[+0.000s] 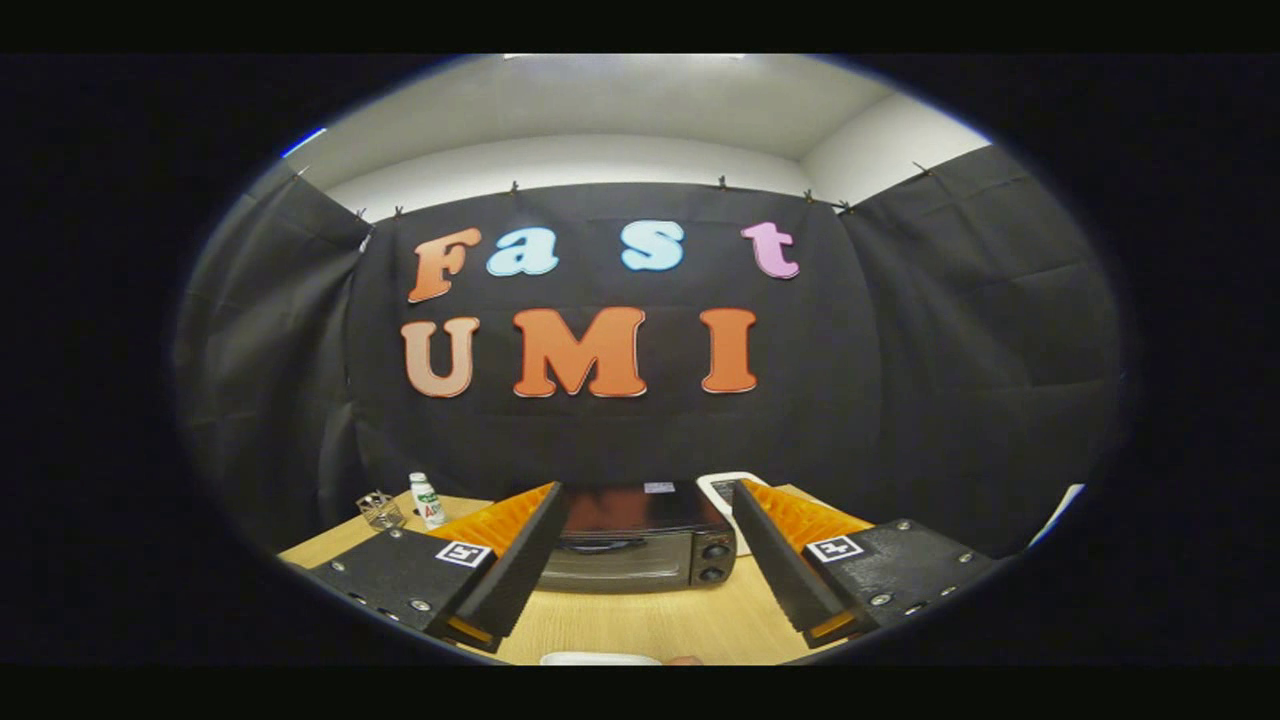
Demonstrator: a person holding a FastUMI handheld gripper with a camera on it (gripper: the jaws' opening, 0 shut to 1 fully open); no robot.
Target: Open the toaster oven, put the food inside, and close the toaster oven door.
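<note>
**Gripper held wide and empty short of a closed toaster oven**

The gripper (pixel 640 560) is found with its fingers spread wide; nothing is held between them. Framed in the gap, beyond the fingertips, the toaster oven (pixel 640 545) is seen standing on the table (pixel 650 625). Its door appears closed, with the handle running across the top of the glass and two knobs (pixel 714 562) stacked at its right side.

Risks are judged as follows. The handle is set close beneath the oven's top edge — a finger brought in too high could strike the casing instead of hooking the bar. A light oven may be dragged forward across the smooth wood when the door is pulled. The knobs sit just beside the handle's right end and could be knocked. The food cannot be identified with confidence; a pale object (pixel 600 658) is partly seen at the near table edge.

The surface is light wood. A small bottle (pixel 426 500) and a clear container (pixel 380 510) are noted near the far left corner, a white item (pixel 722 487) behind the oven. Black cloth encloses the booth — white walls and ceiling above.
</note>
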